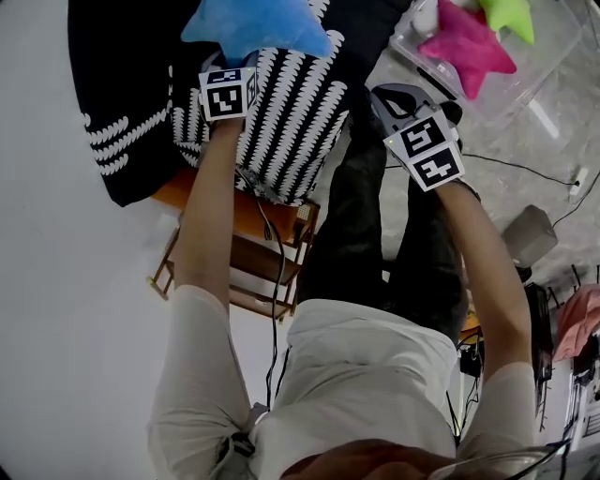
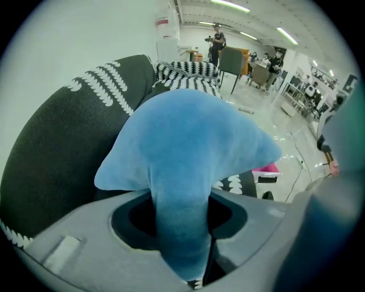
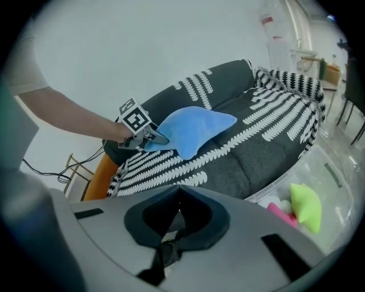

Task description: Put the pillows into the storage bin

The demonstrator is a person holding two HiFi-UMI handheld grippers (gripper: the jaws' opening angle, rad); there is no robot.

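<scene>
A blue star-shaped pillow (image 1: 253, 23) hangs above the black-and-white patterned cushion seat (image 1: 131, 94). My left gripper (image 1: 246, 62) is shut on one arm of it. In the left gripper view that arm of the blue pillow (image 2: 188, 148) runs down between the jaws of the left gripper (image 2: 182, 228). My right gripper (image 1: 401, 97) hovers between the seat and the clear storage bin (image 1: 548, 80), jaws together and nothing in them. The bin holds a pink star pillow (image 1: 464, 42) and a lime-green pillow (image 1: 511, 14). The right gripper view shows the blue pillow (image 3: 194, 128) and the left gripper (image 3: 151, 138).
An orange wooden frame (image 1: 248, 220) stands under the near edge of the seat. Cables (image 1: 525, 169) and a power strip (image 1: 577, 183) lie on the floor right of the bin. The person's dark trousers (image 1: 356, 216) stand between the two arms.
</scene>
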